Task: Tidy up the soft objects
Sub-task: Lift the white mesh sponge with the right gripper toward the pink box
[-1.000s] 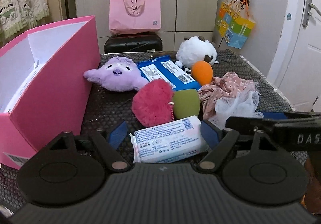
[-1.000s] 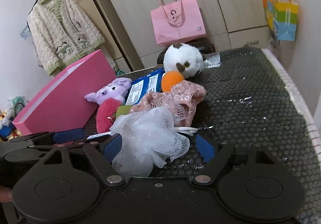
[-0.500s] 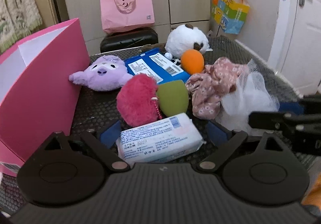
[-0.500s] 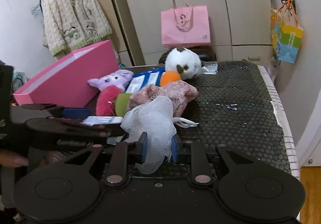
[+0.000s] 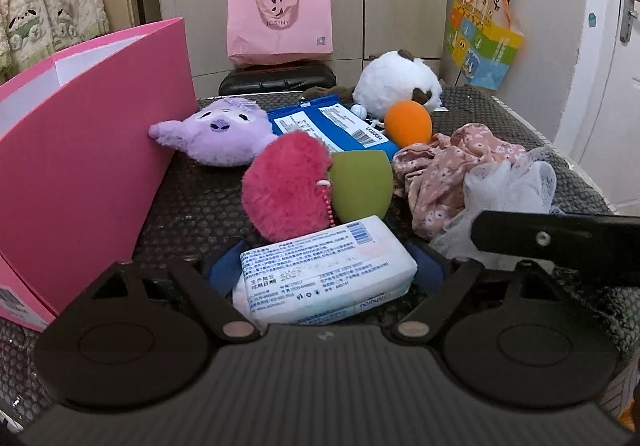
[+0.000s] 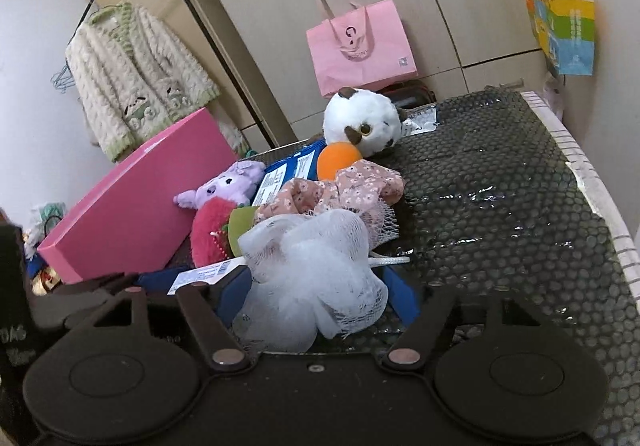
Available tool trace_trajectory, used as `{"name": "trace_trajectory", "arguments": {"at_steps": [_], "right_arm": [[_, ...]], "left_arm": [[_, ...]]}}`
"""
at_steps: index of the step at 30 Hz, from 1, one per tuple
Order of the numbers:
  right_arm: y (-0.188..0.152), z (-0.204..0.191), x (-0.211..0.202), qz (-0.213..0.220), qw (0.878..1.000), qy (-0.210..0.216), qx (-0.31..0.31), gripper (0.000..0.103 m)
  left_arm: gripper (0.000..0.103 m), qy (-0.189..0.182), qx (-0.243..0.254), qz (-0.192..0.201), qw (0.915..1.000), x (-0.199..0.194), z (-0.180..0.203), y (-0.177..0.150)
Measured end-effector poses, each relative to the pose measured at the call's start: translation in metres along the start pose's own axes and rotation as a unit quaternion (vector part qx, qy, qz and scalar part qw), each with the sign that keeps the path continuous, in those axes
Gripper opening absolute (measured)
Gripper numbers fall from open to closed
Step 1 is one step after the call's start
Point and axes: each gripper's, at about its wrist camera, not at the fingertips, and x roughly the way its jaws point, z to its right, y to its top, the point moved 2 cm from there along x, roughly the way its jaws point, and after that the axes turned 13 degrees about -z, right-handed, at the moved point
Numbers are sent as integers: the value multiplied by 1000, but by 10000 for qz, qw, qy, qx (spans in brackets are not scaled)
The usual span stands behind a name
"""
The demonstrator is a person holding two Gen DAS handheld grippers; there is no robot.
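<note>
Left gripper (image 5: 326, 272) angled down over the table, jaws just closing a little, blue pads flanking a tissue pack (image 5: 326, 270), right gripper (image 6: 316, 292) beside it, jaws just reopened wide, white mesh puff (image 6: 316, 278) lying loose between them

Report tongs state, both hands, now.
Left tongs: just closing around tissue pack; grip cannot be told.
Right tongs: open, just opening; mesh pouf between them.

A box (image 5: 92, 174) is stood at the left of the frame. A tissue pack (image 5: 324, 270) is laid lowest at centre, a fluffy pouch (image 5: 284, 186) above it, a mesh sponge (image 5: 508, 190) at right, and a plush owl (image 5: 396, 84) at upper centre.
</note>
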Motion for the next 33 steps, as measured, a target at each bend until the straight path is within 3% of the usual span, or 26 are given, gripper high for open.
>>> {"name": "trace_trajectory", "arguments": {"at_steps": [2,4,6,12,18,24,33], "right_arm": [[-2,-3,1,6,10000,-76,-10,54],[-6,-8,0,2,9999,-125,-112,38],[-11,-14,-5,26,9994,-215,-256,35],[-20,-30,-26,2,9985,-303,-456,33],[-24,-43,-37,-271,9974,-531,-402,33],[-18,-42,-48,-710,9960,-524,110,34],[-29,-56,-73,-879,9928,-810,3,34]], "left_arm": [[84,-12,51,22,10000,-1,0,-1],[84,-52,63,26,10000,-3,-1,-1],[84,-138,47,16,9999,-7,-4,-2],[84,-351,120,29,9993,-26,-8,-7],[84,-752,192,-230,9967,-43,-20,-14],[84,-894,278,-283,9952,-65,-35,-18],[84,-1084,447,-204,9929,-94,-52,-19]]}}
